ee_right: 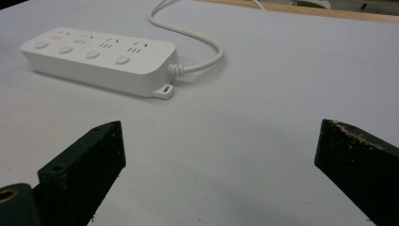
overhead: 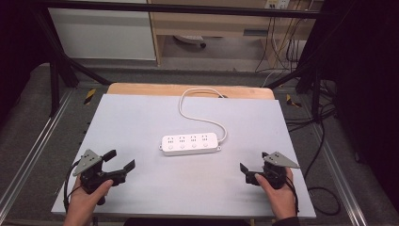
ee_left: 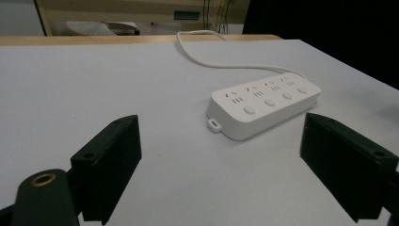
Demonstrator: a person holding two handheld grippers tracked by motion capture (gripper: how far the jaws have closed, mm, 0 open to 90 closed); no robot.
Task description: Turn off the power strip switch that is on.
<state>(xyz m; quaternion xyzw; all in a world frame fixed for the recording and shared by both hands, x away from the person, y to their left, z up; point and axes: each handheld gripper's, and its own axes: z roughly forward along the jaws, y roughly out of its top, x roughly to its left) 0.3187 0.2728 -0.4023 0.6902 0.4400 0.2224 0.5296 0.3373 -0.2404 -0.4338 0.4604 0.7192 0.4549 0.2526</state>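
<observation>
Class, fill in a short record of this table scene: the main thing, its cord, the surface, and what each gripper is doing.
thing: white power strip, four sockets, four buttons, flat on the table
cord: white cord, leaves the strip's right end, curves to the table's far edge
surface: grey table
left gripper: jaws open, nothing between them, near the strip's left
right gripper: jaws open, nothing between them, near the strip's right
contact: neither gripper touches the strip

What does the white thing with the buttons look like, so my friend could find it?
Look at the big grey table. Near its middle lies a long white power strip, between the two black grippers and a bit farther back. It has four round buttons in a row and a white cord curling away toward the far edge.
</observation>
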